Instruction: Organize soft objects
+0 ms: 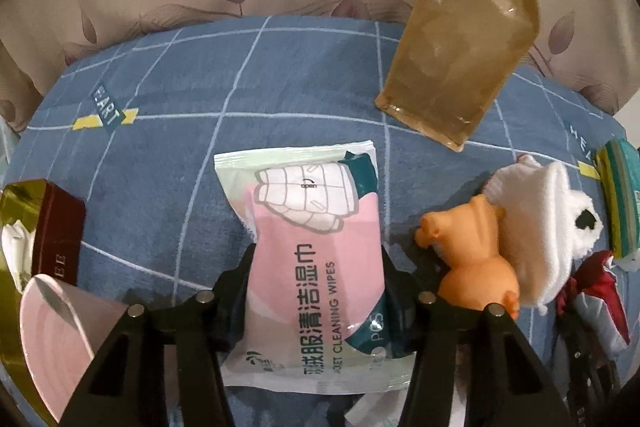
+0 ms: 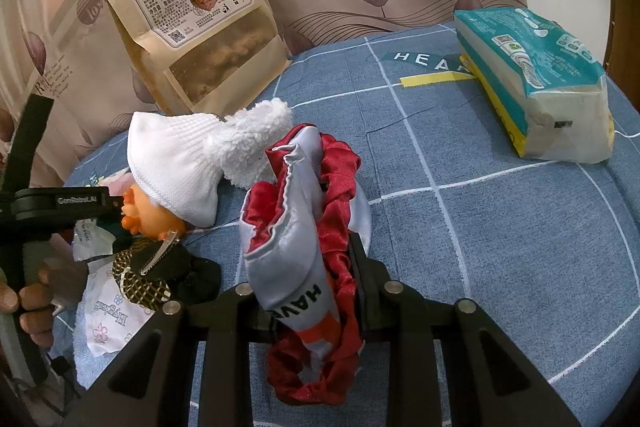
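Note:
A pink and green pack of cleaning wipes (image 1: 308,211) lies on the blue checked cover (image 1: 160,147). My left gripper (image 1: 316,259) is shut on its two long sides, and the pack is pinched in between the fingers. My right gripper (image 2: 308,259) is shut on a red and grey satin cloth (image 2: 296,227) with "HAVE" lettering, which bunches up over the fingers and hides the left one. Left of that cloth lie a white knit sock (image 2: 172,163), a fluffy white piece (image 2: 252,143) and an orange rubber toy (image 2: 136,215). The toy (image 1: 472,259) and the sock (image 1: 532,219) also sit right of the wipes.
A brown snack bag (image 2: 192,27) leans on the leaf-print fabric at the back. A teal tissue pack (image 2: 536,83) lies at the far right. A red and gold box (image 1: 48,227) and a pink cup (image 1: 52,335) stand left of the wipes. A black and gold hair clip (image 2: 152,267) rests on a small tissue packet (image 2: 108,319).

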A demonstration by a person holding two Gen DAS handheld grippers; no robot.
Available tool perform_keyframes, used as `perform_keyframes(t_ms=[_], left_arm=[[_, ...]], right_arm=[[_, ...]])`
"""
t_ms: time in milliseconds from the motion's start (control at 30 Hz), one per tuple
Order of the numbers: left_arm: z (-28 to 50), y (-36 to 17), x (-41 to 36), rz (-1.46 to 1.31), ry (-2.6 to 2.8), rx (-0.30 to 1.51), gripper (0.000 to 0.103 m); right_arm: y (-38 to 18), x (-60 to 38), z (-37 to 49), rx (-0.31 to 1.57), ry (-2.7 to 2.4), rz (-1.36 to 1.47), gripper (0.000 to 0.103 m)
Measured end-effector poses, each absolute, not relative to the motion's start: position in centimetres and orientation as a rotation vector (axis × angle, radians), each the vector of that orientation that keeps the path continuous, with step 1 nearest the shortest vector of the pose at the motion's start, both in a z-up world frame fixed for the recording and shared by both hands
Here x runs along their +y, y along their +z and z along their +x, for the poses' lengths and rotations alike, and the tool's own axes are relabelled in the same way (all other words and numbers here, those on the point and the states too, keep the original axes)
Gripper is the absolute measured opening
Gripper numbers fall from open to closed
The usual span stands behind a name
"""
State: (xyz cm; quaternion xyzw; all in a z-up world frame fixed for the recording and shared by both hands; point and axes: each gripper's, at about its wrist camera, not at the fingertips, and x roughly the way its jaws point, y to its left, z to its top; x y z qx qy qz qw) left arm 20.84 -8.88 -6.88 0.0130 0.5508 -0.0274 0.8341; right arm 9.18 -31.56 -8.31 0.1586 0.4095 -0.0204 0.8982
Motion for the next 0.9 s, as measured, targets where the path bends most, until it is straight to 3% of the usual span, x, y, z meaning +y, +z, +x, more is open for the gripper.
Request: perform_keyframes(t_ms=[900], left_arm=[[17.2, 2.0, -7.9, 0.082, -0.156, 1.019, 0.054]], right_arm=[[-8.5, -31.4, 9.2, 0.850, -0.047, 0.321, 0.025]])
